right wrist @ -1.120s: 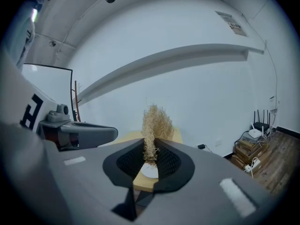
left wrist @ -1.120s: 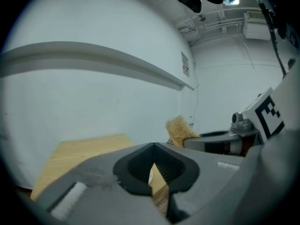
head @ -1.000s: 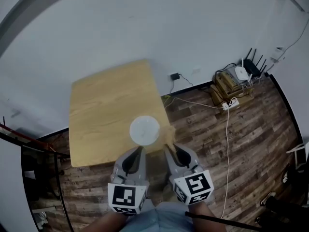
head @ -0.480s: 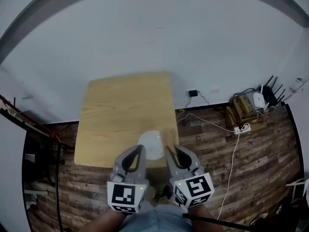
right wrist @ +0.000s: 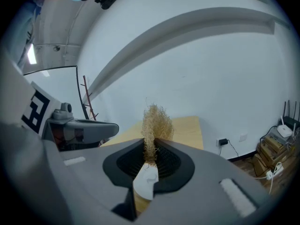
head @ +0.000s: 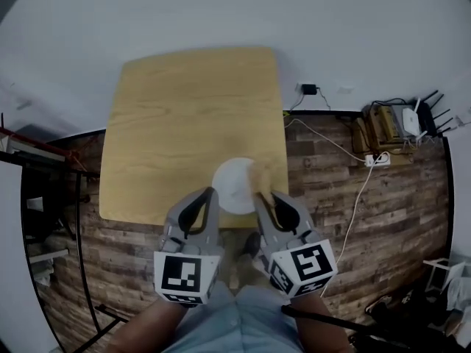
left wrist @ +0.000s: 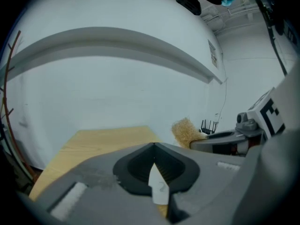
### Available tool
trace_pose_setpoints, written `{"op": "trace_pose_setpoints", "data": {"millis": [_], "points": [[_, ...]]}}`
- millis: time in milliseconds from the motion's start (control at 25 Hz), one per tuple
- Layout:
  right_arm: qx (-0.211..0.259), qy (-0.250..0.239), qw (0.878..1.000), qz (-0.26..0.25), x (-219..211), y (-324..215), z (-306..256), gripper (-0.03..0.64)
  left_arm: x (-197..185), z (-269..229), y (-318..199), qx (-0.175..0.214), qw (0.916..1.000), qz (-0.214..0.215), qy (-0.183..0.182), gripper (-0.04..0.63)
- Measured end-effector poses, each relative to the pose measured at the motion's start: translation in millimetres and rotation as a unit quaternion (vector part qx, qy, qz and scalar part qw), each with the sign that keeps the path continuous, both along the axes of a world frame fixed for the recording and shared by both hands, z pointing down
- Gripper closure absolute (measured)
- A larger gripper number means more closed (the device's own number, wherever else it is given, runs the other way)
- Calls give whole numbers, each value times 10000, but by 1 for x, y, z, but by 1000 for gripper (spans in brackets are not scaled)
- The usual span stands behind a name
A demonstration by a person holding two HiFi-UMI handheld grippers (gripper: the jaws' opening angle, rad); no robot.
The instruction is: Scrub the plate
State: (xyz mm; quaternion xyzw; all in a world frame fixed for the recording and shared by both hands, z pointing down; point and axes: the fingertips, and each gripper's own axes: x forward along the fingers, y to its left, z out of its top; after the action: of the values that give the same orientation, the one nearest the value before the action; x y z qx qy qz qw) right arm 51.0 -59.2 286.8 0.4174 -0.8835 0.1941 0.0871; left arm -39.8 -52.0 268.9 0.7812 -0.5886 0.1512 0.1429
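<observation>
plate (head: 234, 184): white, sitting on the table (head: 184, 123) close to the near edge and toward the right side, right in front of both tools. My guess is it's parked there so neither arm has to stretch.

left gripper (head: 211, 192): jaws fully together, nothing in them. In the head view the tip sits at the plate's left rim. Its own view shows the closed tips (left wrist: 153, 145) with a sliver of plate (left wrist: 158, 189) showing through the gap below them. Can't tell if it's touching.

why it's there: looks to me like the steadying hand, a closed tip to press on the rim so the plate doesn't skate around.

right gripper (head: 259, 195): jaws clamped on the scrubber (head: 259, 175), a straw-coloured fibre tuft sticking out past the tips over the plate's right rim.

scrubber grip: pinched at its base (right wrist: 152, 142), so most of the tuft (right wrist: 157, 121) is free out front. Makes sense, since that's the bit that does the rubbing.

both tools: side by side, nosed slightly downward at the plate.

stage: I'd call it lining up. No view shows fibre on the plate.

watch out: the plate's near the edge, so a hard push toward the person could slide it off.
</observation>
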Motion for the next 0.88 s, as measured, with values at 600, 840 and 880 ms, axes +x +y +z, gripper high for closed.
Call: {"op": "trace_pose_setpoints", "data": {"millis": [600, 840, 880], "points": [[-1287, 278, 9912, 96, -16, -6, 113, 568, -25, 126, -13, -1578, 9830, -203, 916, 575], [-1534, 299, 9877, -40, -17, -10, 130, 568, -23, 154, -22, -2167, 9661, -105, 1399, 522], [-1598, 296, 9867, -50, -18, -9, 133, 568, -22, 157, -21, -2303, 9613, -57, 1513, 511]]}}
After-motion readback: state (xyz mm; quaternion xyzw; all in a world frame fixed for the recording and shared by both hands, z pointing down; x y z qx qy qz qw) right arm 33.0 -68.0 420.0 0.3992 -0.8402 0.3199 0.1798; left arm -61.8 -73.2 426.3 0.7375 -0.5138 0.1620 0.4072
